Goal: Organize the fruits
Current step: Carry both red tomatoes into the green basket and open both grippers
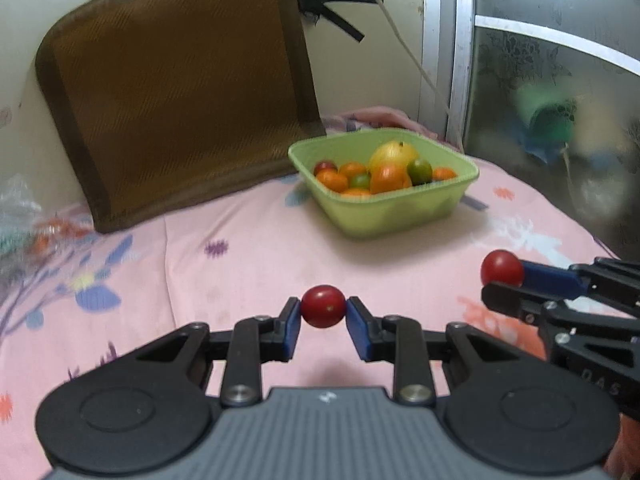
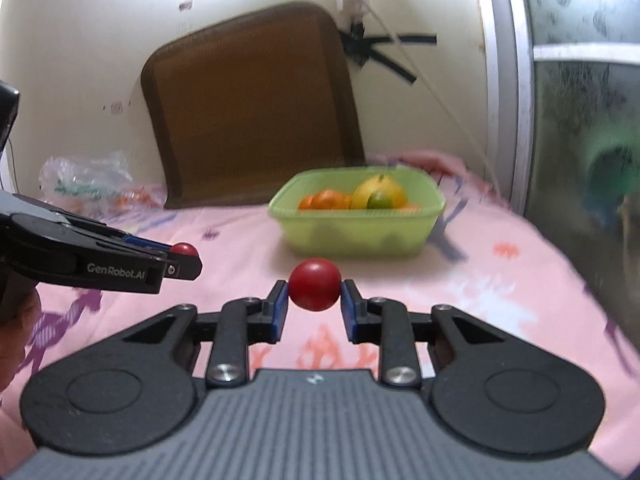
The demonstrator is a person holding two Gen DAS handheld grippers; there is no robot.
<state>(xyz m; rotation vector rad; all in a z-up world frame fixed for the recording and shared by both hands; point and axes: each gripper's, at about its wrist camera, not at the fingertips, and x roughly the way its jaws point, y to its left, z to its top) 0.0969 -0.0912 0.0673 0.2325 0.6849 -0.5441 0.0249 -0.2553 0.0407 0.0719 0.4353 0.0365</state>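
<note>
My left gripper (image 1: 323, 312) is shut on a small red fruit (image 1: 323, 306), held above the pink sheet. My right gripper (image 2: 314, 294) is shut on another red fruit (image 2: 315, 285). Each gripper also shows in the other's view: the right gripper (image 1: 505, 280) with its red fruit (image 1: 502, 268) at the right edge, the left gripper (image 2: 180, 260) with its red fruit (image 2: 184, 249) at the left. Ahead stands a green bowl (image 1: 400, 216) (image 2: 360, 236) holding orange, green, red and yellow fruits. Both grippers are short of the bowl.
A brown cushion (image 1: 180, 80) leans on the wall behind the bowl. A crumpled clear plastic bag (image 2: 88, 184) lies at the far left. A white cable (image 1: 400, 40) hangs down the wall. A frosted glass door (image 1: 560, 100) bounds the right side. A hand (image 2: 16, 340) holds the left gripper.
</note>
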